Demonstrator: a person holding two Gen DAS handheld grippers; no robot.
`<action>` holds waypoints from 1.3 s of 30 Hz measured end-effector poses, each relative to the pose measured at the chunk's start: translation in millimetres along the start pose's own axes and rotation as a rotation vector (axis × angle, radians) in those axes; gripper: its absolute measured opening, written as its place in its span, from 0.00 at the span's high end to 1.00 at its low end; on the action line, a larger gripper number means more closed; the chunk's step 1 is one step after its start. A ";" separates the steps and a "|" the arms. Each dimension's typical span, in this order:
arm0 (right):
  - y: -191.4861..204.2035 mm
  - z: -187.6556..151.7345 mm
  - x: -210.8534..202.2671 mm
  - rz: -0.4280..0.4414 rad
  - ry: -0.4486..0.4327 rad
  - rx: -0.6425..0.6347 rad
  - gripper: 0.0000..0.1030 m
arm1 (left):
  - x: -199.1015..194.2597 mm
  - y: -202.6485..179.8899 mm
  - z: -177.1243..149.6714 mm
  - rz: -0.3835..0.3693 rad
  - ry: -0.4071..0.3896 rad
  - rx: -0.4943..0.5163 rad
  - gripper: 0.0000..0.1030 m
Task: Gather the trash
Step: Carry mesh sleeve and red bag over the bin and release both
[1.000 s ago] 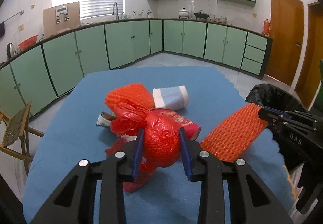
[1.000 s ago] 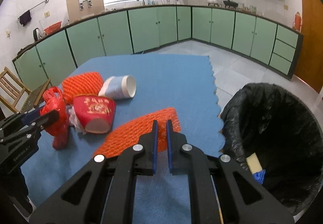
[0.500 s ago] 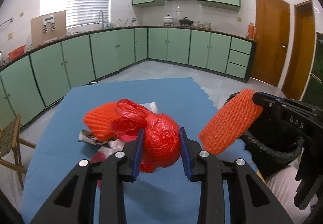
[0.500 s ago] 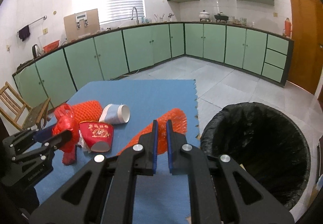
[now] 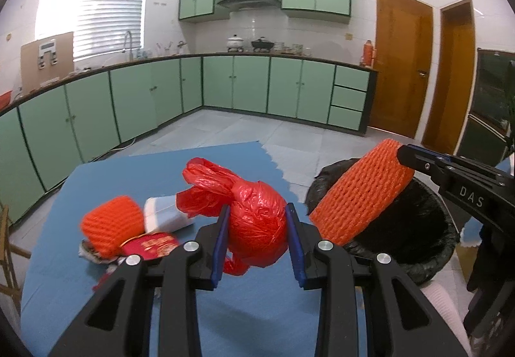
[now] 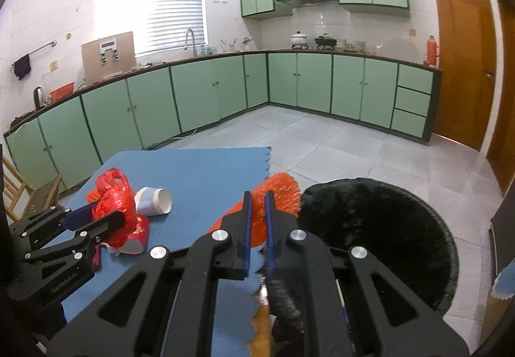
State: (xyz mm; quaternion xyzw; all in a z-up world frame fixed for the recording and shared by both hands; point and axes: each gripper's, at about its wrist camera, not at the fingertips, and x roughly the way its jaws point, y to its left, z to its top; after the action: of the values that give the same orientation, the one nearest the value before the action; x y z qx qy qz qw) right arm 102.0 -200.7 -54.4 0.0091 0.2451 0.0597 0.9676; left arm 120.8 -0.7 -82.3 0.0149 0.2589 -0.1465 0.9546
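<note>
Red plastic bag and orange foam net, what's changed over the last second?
Both were lifted off the blue tablecloth toward the black-lined bin: knotted red plastic bag in the left claw, orange foam net in the right claw. Grips unchanged; remaining trash stayed put.

Glossy crinkled plastic bag [image 5: 257, 222]; foam mesh sleeve [image 5: 360, 193]; matt tablecloth [image 5: 199, 164]

Red cup [image 5: 151, 246] half hidden behind foam net [image 5: 111, 228]; bin [image 6: 386, 228] interior too dark
</note>
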 end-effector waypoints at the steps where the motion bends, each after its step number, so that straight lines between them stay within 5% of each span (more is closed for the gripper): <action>1: -3.4 -0.1 -1.6 -0.009 -0.003 0.002 0.94 | 2.3 -4.4 2.1 -0.011 -0.001 0.005 0.68; 15: -89.9 -9.8 -16.0 -0.176 -0.031 0.094 0.94 | 49.5 -88.7 27.4 -0.179 -0.011 0.090 0.68; 24: -160.8 -37.6 0.0 -0.286 0.024 0.157 0.94 | 105.1 -152.5 22.3 -0.288 0.056 0.127 0.68; 34: -197.0 -79.4 38.0 -0.322 0.129 0.201 0.90 | 158.4 -184.1 7.3 -0.307 0.138 0.159 0.67; 39: -200.2 -89.9 53.4 -0.330 0.168 0.212 0.83 | 177.4 -185.2 6.1 -0.321 0.190 0.147 0.54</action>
State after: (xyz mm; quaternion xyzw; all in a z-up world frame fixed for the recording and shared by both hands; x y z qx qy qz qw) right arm 128.1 -394.1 -168.1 0.0657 0.3281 -0.1251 0.9340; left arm 216.5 -226.7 -156.7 0.0567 0.3353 -0.3134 0.8867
